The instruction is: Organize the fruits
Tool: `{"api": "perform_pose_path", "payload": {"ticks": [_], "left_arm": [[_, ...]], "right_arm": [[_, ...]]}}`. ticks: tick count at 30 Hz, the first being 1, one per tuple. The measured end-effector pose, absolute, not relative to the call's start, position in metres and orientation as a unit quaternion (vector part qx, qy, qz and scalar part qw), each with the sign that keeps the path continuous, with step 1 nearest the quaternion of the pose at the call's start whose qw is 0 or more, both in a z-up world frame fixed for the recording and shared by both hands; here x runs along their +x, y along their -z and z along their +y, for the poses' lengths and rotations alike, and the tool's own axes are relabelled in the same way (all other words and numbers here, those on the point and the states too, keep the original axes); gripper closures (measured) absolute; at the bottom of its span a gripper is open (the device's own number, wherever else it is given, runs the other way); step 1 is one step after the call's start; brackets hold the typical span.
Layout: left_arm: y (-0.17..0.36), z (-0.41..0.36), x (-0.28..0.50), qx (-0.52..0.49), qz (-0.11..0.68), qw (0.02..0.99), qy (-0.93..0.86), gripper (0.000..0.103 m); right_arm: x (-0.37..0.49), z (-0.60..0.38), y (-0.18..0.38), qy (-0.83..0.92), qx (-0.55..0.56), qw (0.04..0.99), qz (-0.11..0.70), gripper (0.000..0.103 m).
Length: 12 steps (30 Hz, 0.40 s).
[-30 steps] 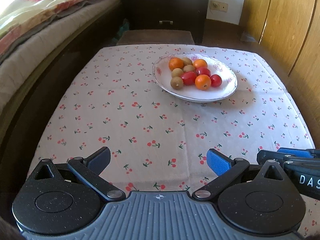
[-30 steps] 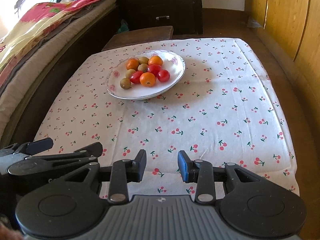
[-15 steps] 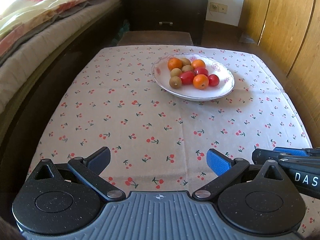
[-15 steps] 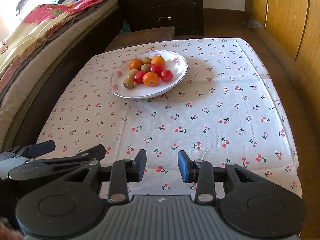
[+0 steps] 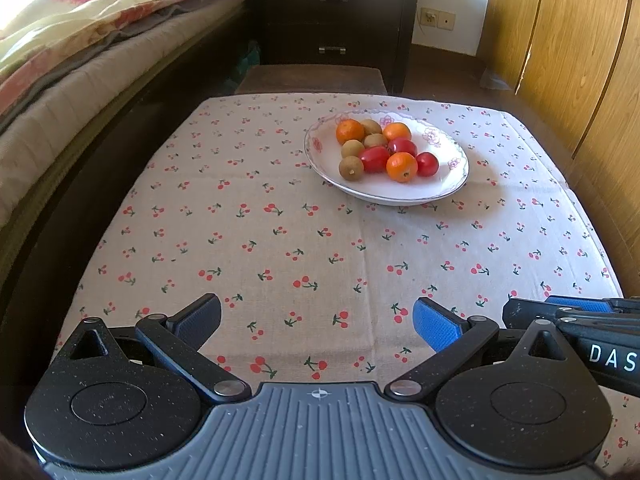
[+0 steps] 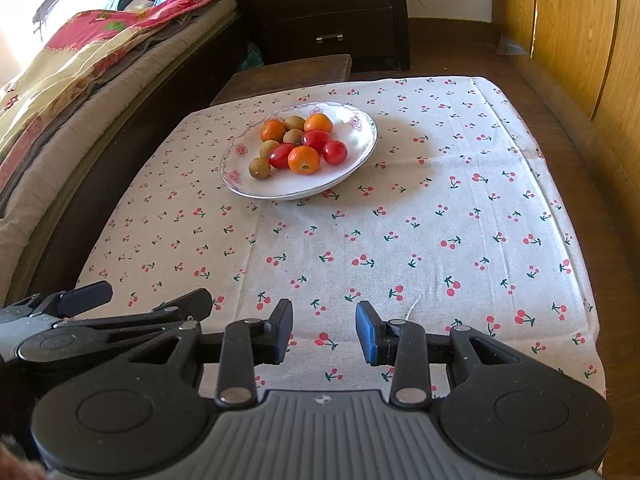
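A white flowered plate [image 5: 400,197] [image 6: 280,192] stands on the far half of the cherry-print tablecloth [image 5: 280,240]. It holds three oranges [image 5: 401,166], three red tomatoes [image 5: 374,159] and several small brown fruits [image 5: 351,168], all piled together. Well short of the plate, near the front edge, my left gripper [image 5: 316,318] is wide open over bare cloth. Beside it on the right, my right gripper [image 6: 324,324] is open with a narrower gap and nothing between its blue pads [image 6: 366,326]. Each gripper shows at the edge of the other's view.
A bed [image 5: 80,64] with a flowered quilt runs along the table's left side. A dark chest of drawers [image 5: 332,24] and a low wooden stool [image 5: 312,78] stand beyond the far edge. Wooden wardrobe doors [image 5: 580,60] line the right.
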State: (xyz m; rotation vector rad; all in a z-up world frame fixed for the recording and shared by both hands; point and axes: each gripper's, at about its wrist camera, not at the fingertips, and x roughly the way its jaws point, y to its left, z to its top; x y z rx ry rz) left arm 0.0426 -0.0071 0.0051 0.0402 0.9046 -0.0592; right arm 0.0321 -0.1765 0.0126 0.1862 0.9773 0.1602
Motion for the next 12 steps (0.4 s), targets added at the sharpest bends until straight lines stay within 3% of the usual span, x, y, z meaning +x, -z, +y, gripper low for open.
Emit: {"api": "perform_pose_path", "payload": {"ticks": [12], "left_arm": [[-0.0029, -0.0090, 0.0423, 0.029, 0.439, 0.898, 0.016, 0.000]], "right_arm": [[0.0329, -0.1775, -0.0129, -0.076, 0.090, 0.875, 0.469, 0.064]]}}
